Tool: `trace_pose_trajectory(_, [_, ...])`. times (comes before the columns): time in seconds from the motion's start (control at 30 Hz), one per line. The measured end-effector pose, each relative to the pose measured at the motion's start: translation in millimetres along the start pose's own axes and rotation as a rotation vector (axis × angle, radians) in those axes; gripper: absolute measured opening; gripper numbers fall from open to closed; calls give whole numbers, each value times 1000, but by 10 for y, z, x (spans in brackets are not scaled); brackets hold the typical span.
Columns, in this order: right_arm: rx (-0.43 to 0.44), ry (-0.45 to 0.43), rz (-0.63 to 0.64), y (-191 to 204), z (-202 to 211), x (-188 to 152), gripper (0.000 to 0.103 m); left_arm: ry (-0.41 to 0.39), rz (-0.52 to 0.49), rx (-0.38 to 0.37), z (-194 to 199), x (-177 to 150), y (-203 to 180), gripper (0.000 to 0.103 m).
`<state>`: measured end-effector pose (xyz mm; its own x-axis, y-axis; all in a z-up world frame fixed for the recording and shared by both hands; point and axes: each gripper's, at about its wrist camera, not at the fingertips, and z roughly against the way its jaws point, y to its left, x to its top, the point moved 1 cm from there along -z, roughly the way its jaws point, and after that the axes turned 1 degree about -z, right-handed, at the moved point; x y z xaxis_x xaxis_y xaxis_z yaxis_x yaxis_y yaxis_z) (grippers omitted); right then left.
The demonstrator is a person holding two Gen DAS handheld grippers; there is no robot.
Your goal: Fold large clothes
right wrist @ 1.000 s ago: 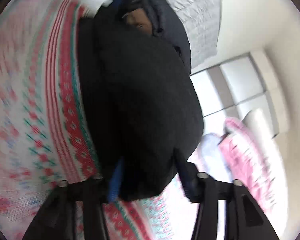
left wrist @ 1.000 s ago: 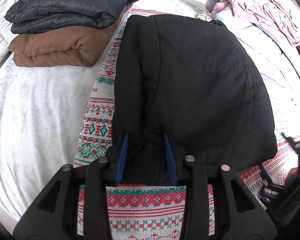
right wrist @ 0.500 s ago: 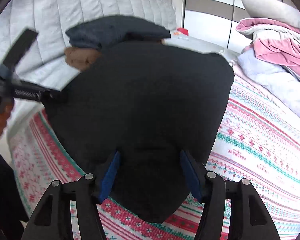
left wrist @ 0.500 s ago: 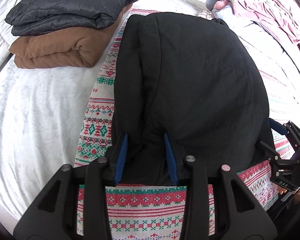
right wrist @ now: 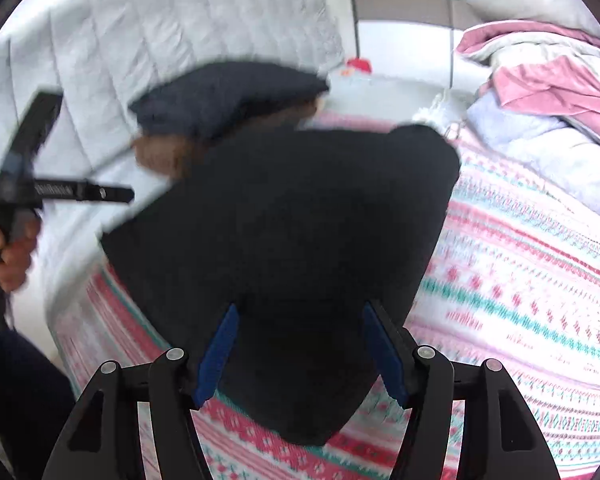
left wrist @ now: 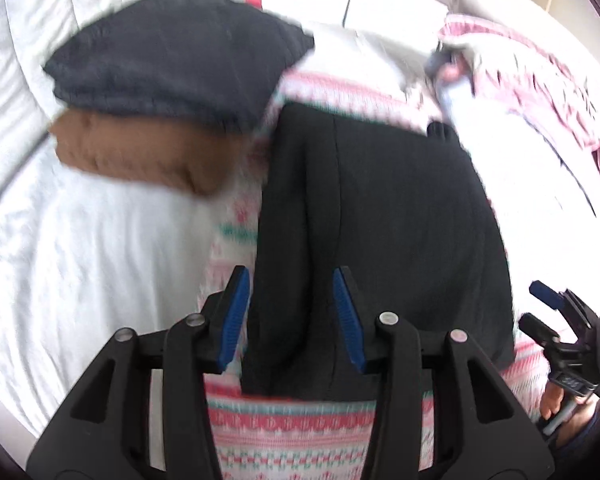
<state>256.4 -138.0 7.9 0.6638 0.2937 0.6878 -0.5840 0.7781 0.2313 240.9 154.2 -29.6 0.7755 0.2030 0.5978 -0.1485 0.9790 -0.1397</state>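
Left gripper: its blue-padded fingers are parted, with the near edge of the folded black jacket between them. The right gripper likewise straddles the jacket, fingers spread. Under the jacket lies a patterned blanket. Beyond, left of the fingers, a dark grey garment sits stacked on a brown one.

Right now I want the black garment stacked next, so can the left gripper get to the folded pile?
Probably yes. The left gripper straddles the black garment, and the brown piece and dark grey piece lie ahead to its left across bare white bedding.
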Motion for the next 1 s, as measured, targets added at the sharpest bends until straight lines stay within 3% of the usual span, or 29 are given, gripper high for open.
trace_pose_trajectory(0.1, [38, -16, -115, -271, -44, 276, 66, -39, -32, -61, -88, 287, -247, 46])
trace_pose_trajectory(0.2, [11, -13, -185, -520, -231, 533, 66, -27, -22, -130, -401, 509, -528, 46])
trace_pose_trajectory(0.37, [-26, 23, -302, -916, -689, 945, 66, 24, -2, -72, -975, 678, -771, 46])
trace_pose_trajectory(0.5, [-56, 51, -323, -1110, -1128, 1261, 66, 0, 2, -35, -1175, 836, -772, 46])
trace_pose_trajectory(0.67, [-90, 151, -314, -1159, -1718, 1347, 66, 69, 8, 12, -1507, 748, -710, 44])
trace_pose_trajectory(0.8, [-124, 251, -210, -1049, -2088, 1287, 67, 67, -15, 68, -1576, 641, -745, 44])
trace_pose_trajectory(1.0, [-218, 265, -136, -959, -2271, 1233, 69, 70, 16, 51, -1635, 585, -649, 44])
